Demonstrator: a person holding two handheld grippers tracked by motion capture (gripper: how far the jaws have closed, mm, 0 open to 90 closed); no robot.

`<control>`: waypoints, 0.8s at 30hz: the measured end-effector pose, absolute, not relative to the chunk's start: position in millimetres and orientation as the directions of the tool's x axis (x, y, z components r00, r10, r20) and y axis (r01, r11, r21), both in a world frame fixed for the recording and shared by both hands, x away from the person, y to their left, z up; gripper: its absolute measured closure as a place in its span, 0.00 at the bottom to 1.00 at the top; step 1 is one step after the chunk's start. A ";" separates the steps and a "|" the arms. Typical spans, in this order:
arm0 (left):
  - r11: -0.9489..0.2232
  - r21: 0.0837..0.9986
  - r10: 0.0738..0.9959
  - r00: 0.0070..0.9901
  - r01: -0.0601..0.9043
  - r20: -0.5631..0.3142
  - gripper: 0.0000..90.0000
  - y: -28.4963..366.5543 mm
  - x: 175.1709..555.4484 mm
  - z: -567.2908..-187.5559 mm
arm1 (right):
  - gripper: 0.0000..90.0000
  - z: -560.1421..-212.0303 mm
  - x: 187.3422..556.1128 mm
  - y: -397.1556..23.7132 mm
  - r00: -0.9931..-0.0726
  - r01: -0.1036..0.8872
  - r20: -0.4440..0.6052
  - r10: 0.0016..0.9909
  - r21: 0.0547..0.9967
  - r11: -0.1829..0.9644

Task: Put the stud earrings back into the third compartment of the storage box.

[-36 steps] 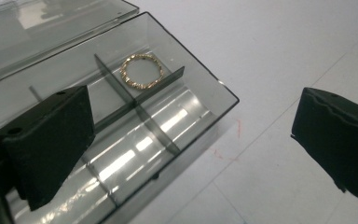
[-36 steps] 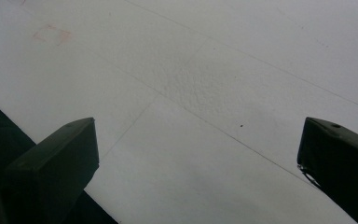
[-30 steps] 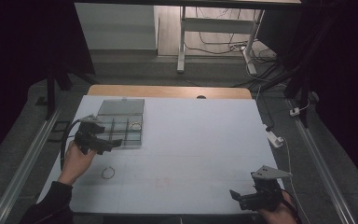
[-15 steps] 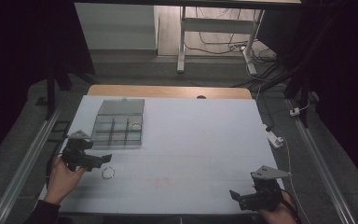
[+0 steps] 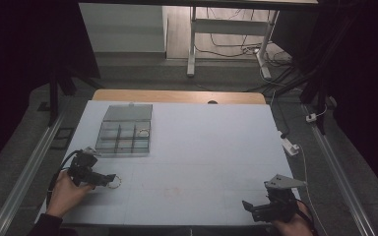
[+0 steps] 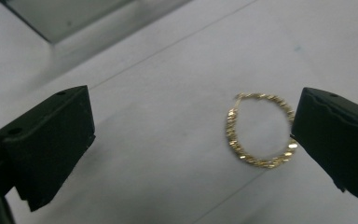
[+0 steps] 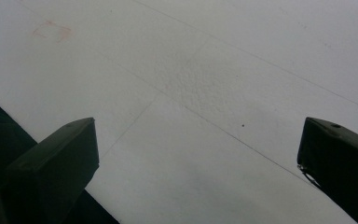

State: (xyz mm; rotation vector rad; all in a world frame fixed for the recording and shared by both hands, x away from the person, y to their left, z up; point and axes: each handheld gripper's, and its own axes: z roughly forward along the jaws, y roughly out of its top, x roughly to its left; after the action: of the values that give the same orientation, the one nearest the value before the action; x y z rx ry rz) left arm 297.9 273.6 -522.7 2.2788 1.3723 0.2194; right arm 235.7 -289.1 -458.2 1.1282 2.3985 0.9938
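Bracelet point(image 6: 260, 129) flat on table point(image 5: 202, 147), btwn your left gripper point(image 6: 191, 140) jaws, hard against the right-hand one | jaws spread wide, nothing held | shift so loop centres, drop low, then close | right gripper point(image 7: 198, 163) spread too, idle.

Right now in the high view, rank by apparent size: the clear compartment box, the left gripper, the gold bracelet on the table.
1. Clear compartment box, plainly largest.
2. Left gripper, smaller; it sits nearer the camera, yet the box looks bigger.
3. Gold bracelet, a small ring at the gripper's tips, smallest.
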 end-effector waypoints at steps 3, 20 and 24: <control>-0.411 0.420 0.869 0.487 0.809 -0.089 0.00 270.3 300.7 -528.8 | 0.00 -458.2 235.5 -288.8 -0.645 0.549 0.011 0.764 0.703 0.453; -0.519 0.405 0.800 0.595 0.753 -0.079 0.93 258.0 293.3 -521.3 | 0.00 -458.1 235.2 -288.0 -0.651 0.548 0.007 0.759 0.697 0.463; -0.528 0.395 0.796 0.600 0.752 -0.078 0.96 255.6 293.9 -520.4 | 0.00 -458.3 235.2 -287.8 -0.653 0.546 0.006 0.757 0.697 0.465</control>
State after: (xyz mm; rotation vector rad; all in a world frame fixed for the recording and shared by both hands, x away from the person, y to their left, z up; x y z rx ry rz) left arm 293.9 255.6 -520.4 2.4416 1.2413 0.1569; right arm 235.2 -287.8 -458.3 1.1089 2.4134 0.9838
